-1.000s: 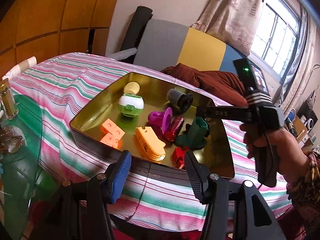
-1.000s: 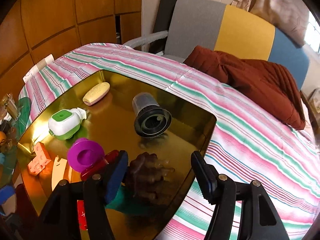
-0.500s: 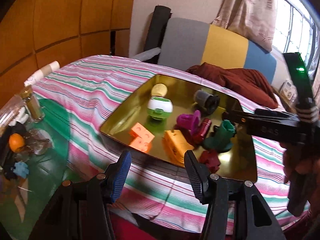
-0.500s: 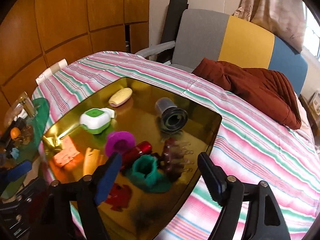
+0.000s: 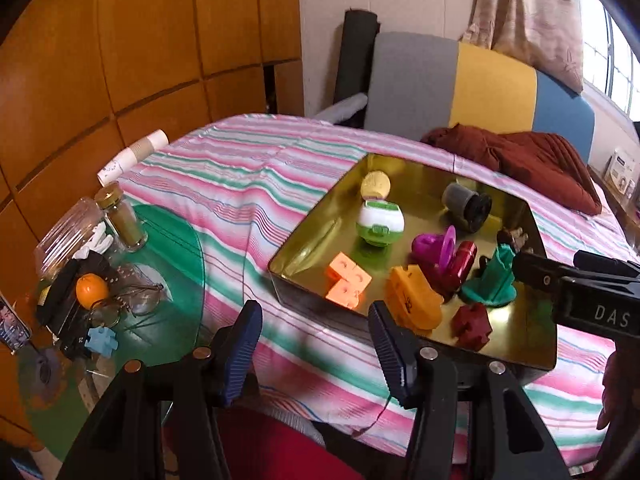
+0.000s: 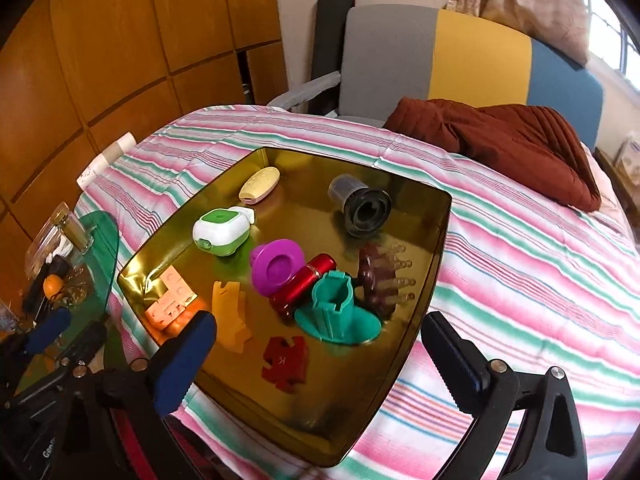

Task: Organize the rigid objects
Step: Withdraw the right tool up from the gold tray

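Observation:
A gold tray [image 6: 434,264] [image 5: 304,236] lies on the striped bedspread and holds several rigid items: a green-and-white case [image 6: 222,230], a purple cup [image 6: 278,266], a red tube [image 6: 306,280], a teal funnel [image 6: 338,312], a brown spiky brush [image 6: 378,276], a dark cylinder [image 6: 366,210], orange blocks [image 6: 170,300], a yellow piece [image 6: 230,312] and a dark red puzzle piece [image 6: 286,358]. My left gripper [image 5: 314,348] is open and empty, below the tray's near edge. My right gripper [image 6: 320,364] is open and empty, above the tray's near corner.
A green glass side table [image 5: 176,248] at left carries jars, an orange [image 5: 92,290], glasses and a blue puzzle piece [image 5: 102,340]. A brown blanket [image 6: 512,140] lies by the grey, yellow and blue headboard [image 6: 440,52]. Wooden panels stand at left.
Both grippers have pulled back and away from the tray. The right gripper has risen off the brown brush, which now lies in the tray. Both stay open.

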Demonstrator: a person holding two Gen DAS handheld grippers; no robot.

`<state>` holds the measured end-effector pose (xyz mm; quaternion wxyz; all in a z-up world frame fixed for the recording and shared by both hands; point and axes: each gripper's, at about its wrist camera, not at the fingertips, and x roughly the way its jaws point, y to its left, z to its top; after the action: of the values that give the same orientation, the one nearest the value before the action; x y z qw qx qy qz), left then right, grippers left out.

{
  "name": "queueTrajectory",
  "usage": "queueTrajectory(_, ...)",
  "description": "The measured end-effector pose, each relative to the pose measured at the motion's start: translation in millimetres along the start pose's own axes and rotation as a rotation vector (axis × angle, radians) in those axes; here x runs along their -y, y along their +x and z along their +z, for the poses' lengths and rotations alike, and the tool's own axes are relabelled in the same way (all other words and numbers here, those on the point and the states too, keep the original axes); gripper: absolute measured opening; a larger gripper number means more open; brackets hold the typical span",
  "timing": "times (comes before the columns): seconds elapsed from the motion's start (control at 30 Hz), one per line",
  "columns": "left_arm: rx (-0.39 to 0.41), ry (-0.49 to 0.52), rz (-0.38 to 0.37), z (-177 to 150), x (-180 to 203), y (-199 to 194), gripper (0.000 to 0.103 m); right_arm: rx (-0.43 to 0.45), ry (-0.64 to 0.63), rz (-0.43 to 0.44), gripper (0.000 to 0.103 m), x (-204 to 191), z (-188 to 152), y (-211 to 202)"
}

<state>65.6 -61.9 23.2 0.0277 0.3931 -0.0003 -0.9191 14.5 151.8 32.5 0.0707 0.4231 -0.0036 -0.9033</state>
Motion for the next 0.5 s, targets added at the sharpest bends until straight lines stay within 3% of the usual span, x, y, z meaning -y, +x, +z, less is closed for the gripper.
queueTrajectory(0.5, -0.029, -0.002, 0.030, 9.2, -2.6, -5.4, 0.056, 0.044, 0.116, -0.120, 0.103, -14.7, -6.3, -22.1)
